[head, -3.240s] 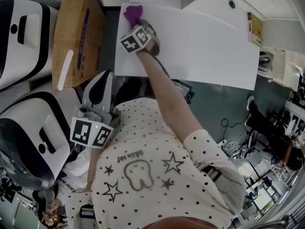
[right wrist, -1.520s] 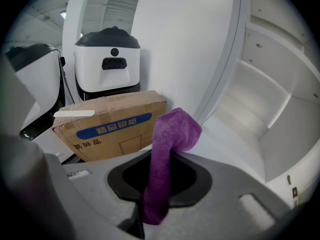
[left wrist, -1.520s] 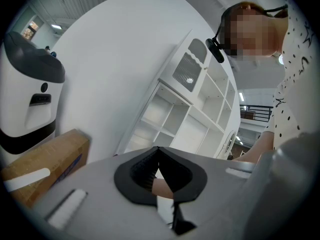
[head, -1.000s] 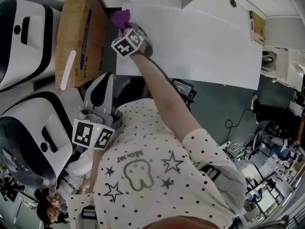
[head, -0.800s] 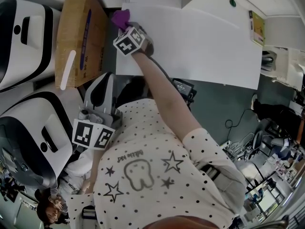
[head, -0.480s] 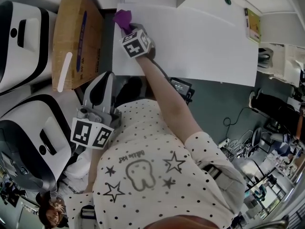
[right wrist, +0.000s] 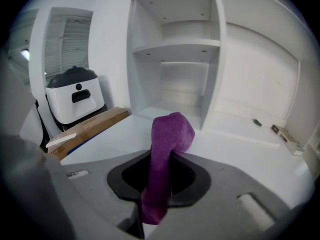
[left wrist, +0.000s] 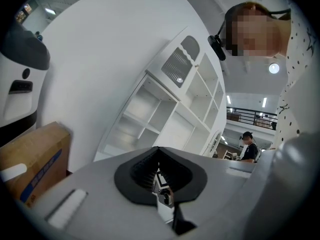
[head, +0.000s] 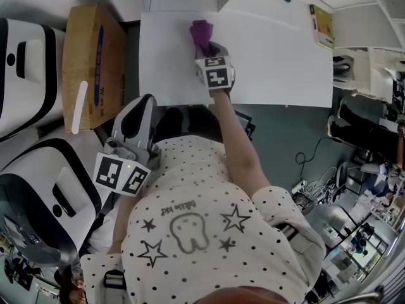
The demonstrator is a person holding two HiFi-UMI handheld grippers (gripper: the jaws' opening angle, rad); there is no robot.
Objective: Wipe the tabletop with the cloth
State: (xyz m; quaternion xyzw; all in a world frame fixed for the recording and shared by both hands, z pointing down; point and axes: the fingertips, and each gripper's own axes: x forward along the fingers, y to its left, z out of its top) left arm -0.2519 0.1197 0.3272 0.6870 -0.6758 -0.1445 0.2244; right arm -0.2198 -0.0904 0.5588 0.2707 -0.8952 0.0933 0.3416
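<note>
Since half a second ago, the right gripper (head: 205, 48) has slid rightward from the tabletop's (head: 285, 62) left edge toward its middle. Its jaws clamp the purple cloth (head: 201, 30), which bulges just ahead of them. The cloth's lower end vanishes between the pads, and whether it touches the surface is hidden. Well behind, off the table, the left gripper (head: 134, 116) hangs with jaws together, empty.

A lab-like workroom: white machines (head: 28, 75), cardboard box (head: 85, 49), bare white shelving (right wrist: 175, 49).
</note>
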